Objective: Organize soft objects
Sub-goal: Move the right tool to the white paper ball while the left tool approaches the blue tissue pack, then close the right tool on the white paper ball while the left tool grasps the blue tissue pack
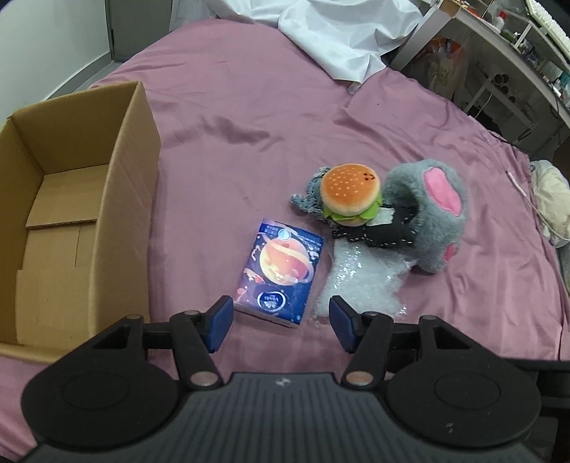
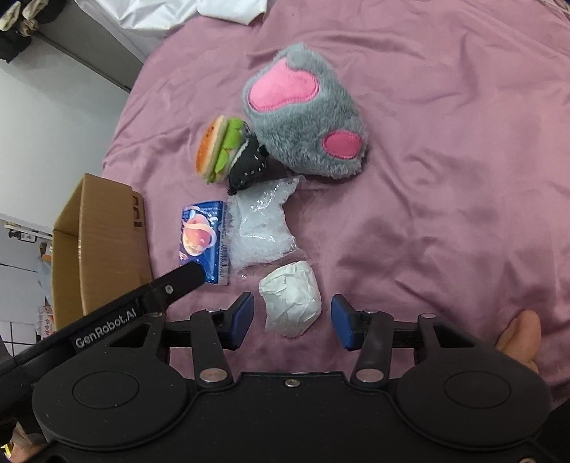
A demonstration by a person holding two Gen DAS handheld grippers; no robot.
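Note:
Soft things lie on a pink bedsheet (image 1: 231, 117): a plush burger (image 1: 351, 194), a grey paw plush with pink pads (image 1: 433, 213), a black dotted cloth (image 1: 377, 233), a clear bubble-wrap bag (image 1: 359, 281) and a blue tissue pack with a planet print (image 1: 281, 274). My left gripper (image 1: 281, 326) is open, just above the tissue pack's near edge. In the right wrist view, my right gripper (image 2: 292, 322) is open around a crumpled white paper wad (image 2: 290, 297). The burger (image 2: 219, 149), paw plush (image 2: 306, 114), bubble-wrap bag (image 2: 262, 228) and tissue pack (image 2: 203, 240) lie beyond it.
An open cardboard box (image 1: 117, 199) stands on the sheet at the left, empty inside; it also shows in the right wrist view (image 2: 103, 242). A white sheet (image 1: 342, 32) is bunched at the far side. Shelves (image 1: 516, 53) stand beyond the bed at right.

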